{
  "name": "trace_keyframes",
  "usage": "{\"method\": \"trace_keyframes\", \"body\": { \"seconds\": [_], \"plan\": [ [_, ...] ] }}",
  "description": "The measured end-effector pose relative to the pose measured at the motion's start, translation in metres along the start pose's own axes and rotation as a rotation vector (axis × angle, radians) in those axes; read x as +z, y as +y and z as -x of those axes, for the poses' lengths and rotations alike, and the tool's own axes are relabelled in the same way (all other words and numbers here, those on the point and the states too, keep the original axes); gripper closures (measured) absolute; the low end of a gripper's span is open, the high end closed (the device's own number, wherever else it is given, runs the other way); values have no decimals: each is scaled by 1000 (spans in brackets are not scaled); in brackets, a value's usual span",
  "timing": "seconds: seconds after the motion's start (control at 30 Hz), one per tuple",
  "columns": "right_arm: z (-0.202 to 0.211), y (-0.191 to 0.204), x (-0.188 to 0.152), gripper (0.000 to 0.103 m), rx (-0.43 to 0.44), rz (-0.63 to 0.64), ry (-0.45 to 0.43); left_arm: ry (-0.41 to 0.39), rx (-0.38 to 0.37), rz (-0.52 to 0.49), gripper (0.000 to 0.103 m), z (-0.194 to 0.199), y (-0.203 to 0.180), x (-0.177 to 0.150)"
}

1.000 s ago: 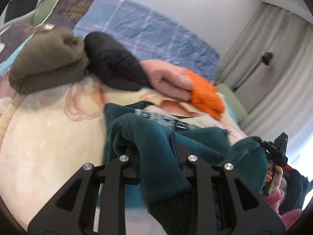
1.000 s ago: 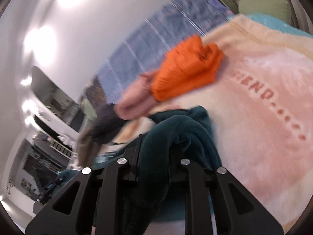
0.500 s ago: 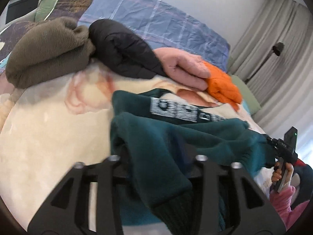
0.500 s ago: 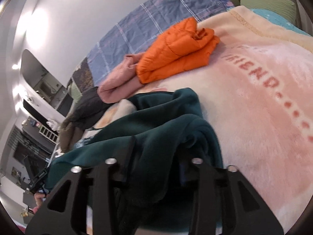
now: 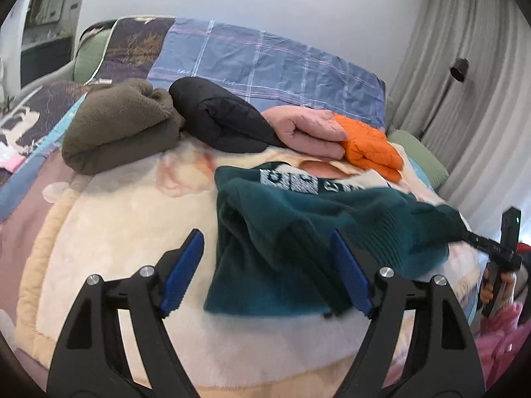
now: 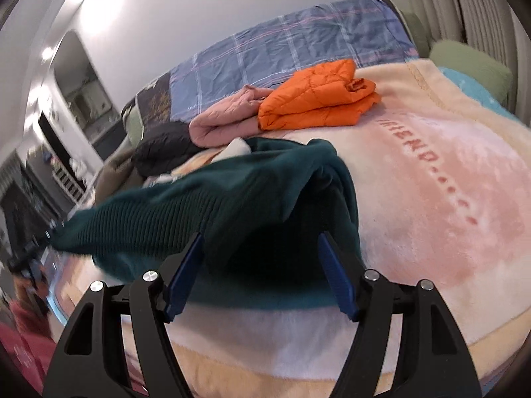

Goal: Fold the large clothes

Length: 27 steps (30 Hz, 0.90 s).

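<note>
A dark teal fleece garment [image 5: 292, 229] lies bunched on the cream and pink blanket [image 5: 126, 219], its ribbed hem stretched to the right. My left gripper [image 5: 265, 268] is open, its blue pads apart, just in front of the garment's near edge. In the right wrist view the same teal garment [image 6: 232, 199] lies on the blanket [image 6: 448, 182]. My right gripper [image 6: 260, 272] is open too, jaws wide at the garment's near fold. Neither holds the cloth.
Folded clothes line the back of the bed: a brown fleece [image 5: 119, 126], a black jacket [image 5: 219, 119], a pink one [image 5: 308, 132] and an orange one [image 5: 371, 149]. A blue plaid quilt [image 5: 265, 59] lies behind. Curtains [image 5: 464, 66] hang at right.
Both grippers were shut on the teal garment; both have opened and let it go. The garment has dropped onto the blanket and both grippers have drawn back a little.
</note>
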State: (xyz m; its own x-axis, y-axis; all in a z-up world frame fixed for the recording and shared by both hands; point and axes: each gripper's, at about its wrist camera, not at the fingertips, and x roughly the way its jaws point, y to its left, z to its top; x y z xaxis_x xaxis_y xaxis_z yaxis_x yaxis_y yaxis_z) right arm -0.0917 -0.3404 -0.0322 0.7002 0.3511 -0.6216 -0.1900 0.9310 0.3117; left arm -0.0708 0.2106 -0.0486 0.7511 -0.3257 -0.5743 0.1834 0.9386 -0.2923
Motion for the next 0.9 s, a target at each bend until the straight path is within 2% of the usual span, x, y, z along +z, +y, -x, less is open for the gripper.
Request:
{"method": "trace_keyframes", "body": {
  "seconds": [0.2, 0.3, 0.37, 0.43, 0.5, 0.57, 0.6, 0.67, 0.7, 0.77, 0.8, 0.9],
  "plan": [
    [-16, 14, -14, 33, -2, 97, 80, 119, -72, -153, 24, -1, -30, -27],
    [-40, 29, -14, 33, -6, 152, 125, 230, -176, -228, 25, -31, -54, -44],
    [-52, 40, -14, 33, -4, 201, 142, 280, -195, -291, 25, -51, -73, -54],
    [-57, 52, -7, 33, 0, 267, 112, 299, -187, -373, 28, -73, -90, -53],
    [-52, 55, 8, 33, 1, 288, 43, 280, -176, -393, 35, -83, -96, -41],
    [-42, 48, 29, 33, 22, 252, -44, 199, -190, -368, 36, -83, -95, -14],
    [-37, 43, 42, 33, 6, 219, -107, 159, -207, -345, 36, -82, -92, -1],
    [-36, 33, 62, 33, -63, 184, -173, 63, -210, -299, 35, -77, -86, 24],
    [-42, 27, 73, 33, -105, 158, -187, 6, -187, -287, 29, -76, -82, 37],
    [-56, 16, 85, 33, -134, 111, -169, -61, -116, -282, 27, -81, -79, 55],
    [-67, 10, 89, 33, -150, 78, -147, -65, -82, -277, 27, -88, -75, 61],
    [-92, 1, 91, 33, -172, 33, -90, 1, -8, -229, 27, -120, -59, 71]
  ]
}}
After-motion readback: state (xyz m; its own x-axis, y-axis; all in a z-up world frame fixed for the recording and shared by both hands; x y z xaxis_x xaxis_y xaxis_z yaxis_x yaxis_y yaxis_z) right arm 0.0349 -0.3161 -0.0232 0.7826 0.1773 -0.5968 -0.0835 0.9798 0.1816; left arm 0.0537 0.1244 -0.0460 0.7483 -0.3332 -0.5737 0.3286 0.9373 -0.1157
